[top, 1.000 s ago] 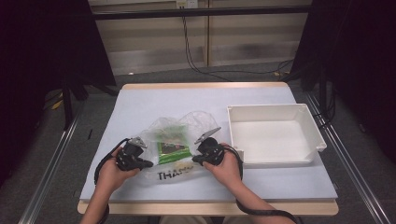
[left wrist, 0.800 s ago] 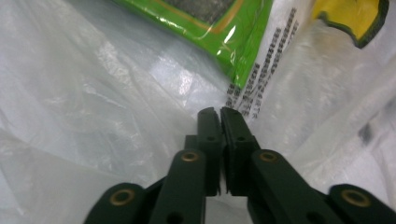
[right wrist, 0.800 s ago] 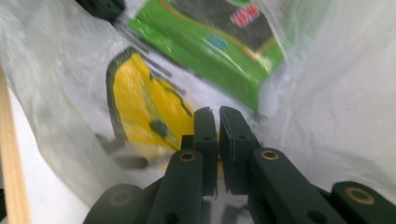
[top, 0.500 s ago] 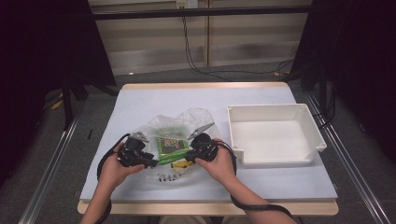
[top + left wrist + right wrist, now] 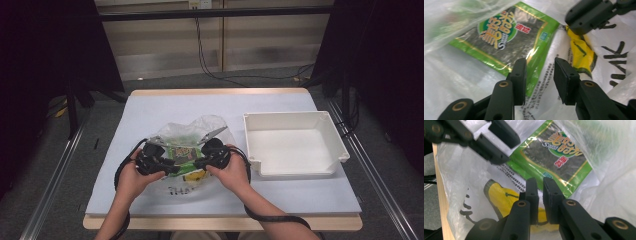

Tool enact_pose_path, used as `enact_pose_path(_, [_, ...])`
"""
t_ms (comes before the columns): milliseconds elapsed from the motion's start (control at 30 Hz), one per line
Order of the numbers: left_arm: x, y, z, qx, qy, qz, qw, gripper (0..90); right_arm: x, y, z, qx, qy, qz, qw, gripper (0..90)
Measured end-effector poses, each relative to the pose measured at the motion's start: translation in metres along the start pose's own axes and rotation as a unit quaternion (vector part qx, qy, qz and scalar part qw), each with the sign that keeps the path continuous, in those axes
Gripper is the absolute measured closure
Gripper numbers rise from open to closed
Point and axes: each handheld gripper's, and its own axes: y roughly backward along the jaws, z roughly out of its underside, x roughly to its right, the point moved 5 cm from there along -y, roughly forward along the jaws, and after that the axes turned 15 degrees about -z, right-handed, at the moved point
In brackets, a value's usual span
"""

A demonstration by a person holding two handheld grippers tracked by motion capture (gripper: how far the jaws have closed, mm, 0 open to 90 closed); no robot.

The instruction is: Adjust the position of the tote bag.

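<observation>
Both forearms are being brought in from the near edge of the table [image 5: 150,107] in the high view, the hands being held close together over a clear plastic bag [image 5: 200,131]; the left hand [image 5: 131,176] is being wrapped around the left gripper [image 5: 167,162], which is being pointed inward toward the middle of the bag; the right hand [image 5: 231,170] is being wrapped around the right gripper [image 5: 200,162], which is being pointed inward from the opposite side, so that the two tips are being held near each other.

In the left gripper view the jaws of the left gripper [image 5: 540,72] are being held apart, having just been opening; nothing is being pressed between the pads, and the printed bag film and the corner of a green seaweed snack packet [image 5: 511,37] are being seen through the gap; the packet is lying inside the bag, just beside a yellow item [image 5: 580,56].

In the right gripper view the jaws of the right gripper [image 5: 541,195] are being held almost together, having just been closing; whether bag film is being pinched in the narrow slit cannot be told; the seaweed packet [image 5: 556,155] is lying just beyond the tips.

A white tray [image 5: 295,120] is standing to the right of the bag, apart from both hands.
</observation>
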Motion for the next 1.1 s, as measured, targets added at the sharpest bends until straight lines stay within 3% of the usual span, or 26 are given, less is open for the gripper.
enact_pose_path(200, [0.004,-0.001,-0.001,0.009,0.005,0.009,0.9999,62.6,0.008,0.002,-0.016,0.016,-0.01,0.005,0.9998,85.2])
enact_pose_path(533, [0.011,-0.007,-0.001,0.012,0.006,0.021,0.9997,69.9,0.024,-0.005,-0.029,-0.003,-0.028,0.006,0.9996,84.2])
enact_pose_path(700, [0.011,-0.007,0.0,0.014,0.011,0.021,0.9996,72.7,0.019,-0.004,-0.027,-0.013,-0.034,0.007,0.9993,76.7])
enact_pose_path(933, [0.008,-0.001,0.0,0.025,0.019,0.018,0.9993,76.1,0.006,0.008,-0.028,-0.016,-0.027,0.01,0.9995,75.2])
enact_pose_path(967, [0.008,-0.001,0.001,0.025,0.022,0.02,0.9993,76.3,0.004,0.01,-0.028,-0.016,-0.025,0.01,0.9995,76.3])
enact_pose_path(1033, [0.008,0.0,0.001,0.027,0.025,0.022,0.9991,77.8,0.0,0.014,-0.03,-0.011,-0.017,0.008,0.9998,87.9])
enact_pose_path(1100, [0.009,0.0,0.001,0.027,0.027,0.024,0.999,77.9,-0.002,0.017,-0.032,0.001,-0.012,0.001,0.9999,90.0])
